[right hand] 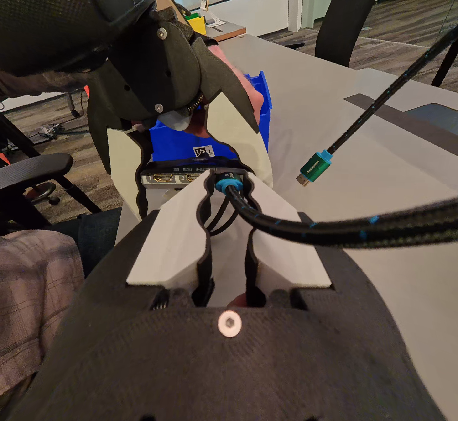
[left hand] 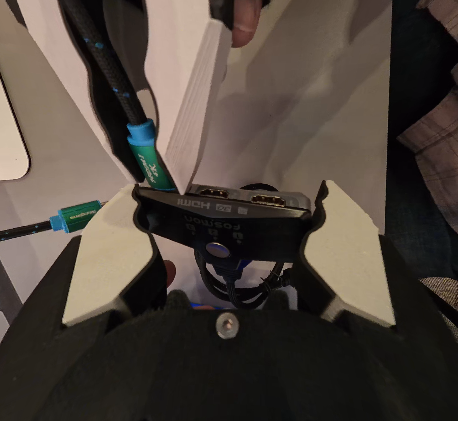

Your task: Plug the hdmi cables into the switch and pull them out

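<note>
My left gripper is shut on the black HDMI switch, gripping its two short sides and holding it above the table. Two empty ports face away from me. My right gripper is shut on a green and blue HDMI plug with a black braided cable. The plug sits at the switch's third port; how deep it goes is hidden. In the right wrist view the switch shows ports one and two empty. The plug also shows in the left wrist view.
A second green HDMI plug on its braided cable lies free on the white table, also visible in the left wrist view. A blue bin stands behind the switch. The switch's own black lead hangs below it. An office chair stands at the left. The gap from one gripper's tips to the other's is roughly 5 cm.
</note>
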Motion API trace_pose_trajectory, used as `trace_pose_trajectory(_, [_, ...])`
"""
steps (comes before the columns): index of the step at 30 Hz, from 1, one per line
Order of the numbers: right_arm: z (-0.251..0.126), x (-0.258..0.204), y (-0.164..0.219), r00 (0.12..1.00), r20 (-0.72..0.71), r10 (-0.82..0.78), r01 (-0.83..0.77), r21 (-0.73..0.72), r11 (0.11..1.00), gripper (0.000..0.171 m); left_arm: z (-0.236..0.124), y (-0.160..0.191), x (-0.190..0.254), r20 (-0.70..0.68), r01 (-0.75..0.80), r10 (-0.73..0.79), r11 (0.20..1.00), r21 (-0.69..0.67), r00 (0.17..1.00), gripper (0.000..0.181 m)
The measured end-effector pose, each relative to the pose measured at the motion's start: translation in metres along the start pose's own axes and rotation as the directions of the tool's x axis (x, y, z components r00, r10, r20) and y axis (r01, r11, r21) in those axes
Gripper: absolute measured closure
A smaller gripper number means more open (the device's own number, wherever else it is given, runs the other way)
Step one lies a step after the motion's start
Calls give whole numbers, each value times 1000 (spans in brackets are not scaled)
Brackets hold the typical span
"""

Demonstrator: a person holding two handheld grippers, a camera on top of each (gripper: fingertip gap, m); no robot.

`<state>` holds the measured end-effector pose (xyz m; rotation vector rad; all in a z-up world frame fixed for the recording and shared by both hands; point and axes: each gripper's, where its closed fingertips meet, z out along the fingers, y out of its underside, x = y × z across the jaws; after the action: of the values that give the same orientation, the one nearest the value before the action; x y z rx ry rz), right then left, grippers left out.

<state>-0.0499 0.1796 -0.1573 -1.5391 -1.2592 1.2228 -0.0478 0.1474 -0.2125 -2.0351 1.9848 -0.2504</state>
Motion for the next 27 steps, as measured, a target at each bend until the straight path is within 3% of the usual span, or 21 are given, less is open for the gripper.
trace_pose_trajectory(9, [-1,-1,4,999,6,-37,37,-42,998,153,2,0,1,-2,-18,18,1000,-9,1000,53])
trace_pose_trajectory(18, [-4,-2,6,962,-77,-263,257,-75,963,153,7,-1,2,7,-56,55,998,3,998,54])
trace_pose_trajectory(27, [-9,-6,0,994,31,-106,107,-12,994,153,5,-5,0,67,-101,102,995,-14,993,54])
